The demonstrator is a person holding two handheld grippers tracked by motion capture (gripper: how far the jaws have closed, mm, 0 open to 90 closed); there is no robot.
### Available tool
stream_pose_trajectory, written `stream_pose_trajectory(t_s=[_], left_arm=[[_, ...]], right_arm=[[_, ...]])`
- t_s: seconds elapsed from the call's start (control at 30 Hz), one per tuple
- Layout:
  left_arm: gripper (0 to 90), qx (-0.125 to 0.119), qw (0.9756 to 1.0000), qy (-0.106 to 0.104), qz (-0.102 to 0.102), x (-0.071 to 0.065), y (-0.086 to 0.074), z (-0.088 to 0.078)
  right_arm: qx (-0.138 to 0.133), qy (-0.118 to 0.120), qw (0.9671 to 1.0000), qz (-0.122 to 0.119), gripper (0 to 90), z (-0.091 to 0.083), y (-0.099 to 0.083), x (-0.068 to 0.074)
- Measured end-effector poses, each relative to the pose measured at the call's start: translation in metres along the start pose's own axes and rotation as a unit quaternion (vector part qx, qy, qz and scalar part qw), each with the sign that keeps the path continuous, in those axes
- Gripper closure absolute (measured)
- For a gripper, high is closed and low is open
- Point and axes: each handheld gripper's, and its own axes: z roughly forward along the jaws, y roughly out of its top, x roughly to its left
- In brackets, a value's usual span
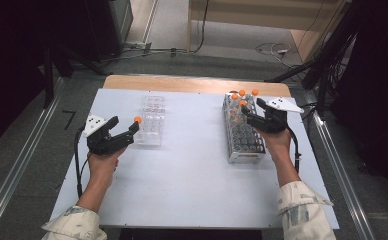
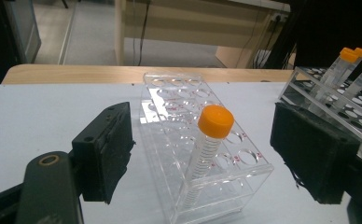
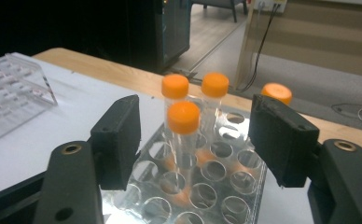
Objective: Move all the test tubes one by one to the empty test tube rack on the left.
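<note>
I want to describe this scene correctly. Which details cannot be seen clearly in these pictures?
- Printed marks on the tube in the clear rack: too small, left gripper view.
- Fourth orange cap in the metal rack: its tube hidden behind the right gripper jaw, right gripper view.
- Metal rack holes: partly covered by the right gripper, high view.
- Left gripper body: cut off by the bottom edge.

Orange caps [image 3: 183, 117] on clear tubes; clear rack [image 2: 202, 154]; white table [image 1: 192, 170]; black claws.
</note>
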Motion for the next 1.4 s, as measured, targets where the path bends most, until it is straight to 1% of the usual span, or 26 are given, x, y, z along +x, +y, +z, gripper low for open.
stream_pose_trajectory(t_s=[0.1, 0.23, 0.3, 0.37, 0.47, 0.6, 0.77, 0.9, 1.0, 1.23, 1.4], left_arm=[[21.4, 0.002, 1.0, 0.0, 0.001, 0.0, -0.001, 0.0], [21.4, 0.004, 1.0, 0.001, 0.001, 0.001, -0.002, 0.001], [21.5, 0.004, 1.0, 0.0, 0.001, 0.001, -0.002, 0.001], [22.0, 0.005, 1.0, -0.001, 0.002, 0.0, -0.002, 0.001], [22.0, 0.006, 1.0, -0.003, 0.002, 0.0, -0.002, 0.002], [21.6, 0.007, 1.0, -0.003, 0.0, 0.001, -0.003, 0.003], [20.6, 0.008, 1.0, -0.003, -0.001, 0.001, -0.003, 0.003], [20.6, 0.008, 1.0, -0.003, -0.001, 0.001, -0.003, 0.002], [20.6, 0.009, 1.0, -0.003, -0.002, 0.002, -0.004, 0.002], [20.7, 0.012, 0.9999, -0.003, -0.001, 0.002, -0.004, 0.003], [20.7, 0.013, 0.9999, -0.002, -0.001, 0.002, -0.004, 0.003]], right_arm=[[0.006, 0.013, 0.9999, 0.003, 35.1, 0.007, -0.006, -0.006], [0.013, 0.034, 0.9993, -0.002, 37.1, 0.015, -0.013, -0.01], [0.017, 0.041, 0.999, -0.002, 38.2, 0.019, -0.015, -0.012], [0.02, 0.046, 0.9987, -0.006, 38.8, 0.023, -0.018, -0.014], [0.025, 0.051, 0.9983, -0.008, 40.2, 0.028, -0.022, -0.016], [0.027, 0.056, 0.9979, -0.015, 44.3, 0.033, -0.025, -0.018], [0.036, 0.064, 0.9971, -0.017, 49.7, 0.039, -0.027, -0.019], [0.033, 0.075, 0.9965, -0.013, 55.9, 0.041, -0.029, -0.021], [0.034, 0.084, 0.9957, -0.015, 57.8, 0.043, -0.03, -0.022], [0.029, 0.089, 0.9954, -0.017, 60.5, 0.046, -0.031, -0.023], [0.03, 0.089, 0.9952, -0.029, 66.2, 0.047, -0.031, -0.023]])
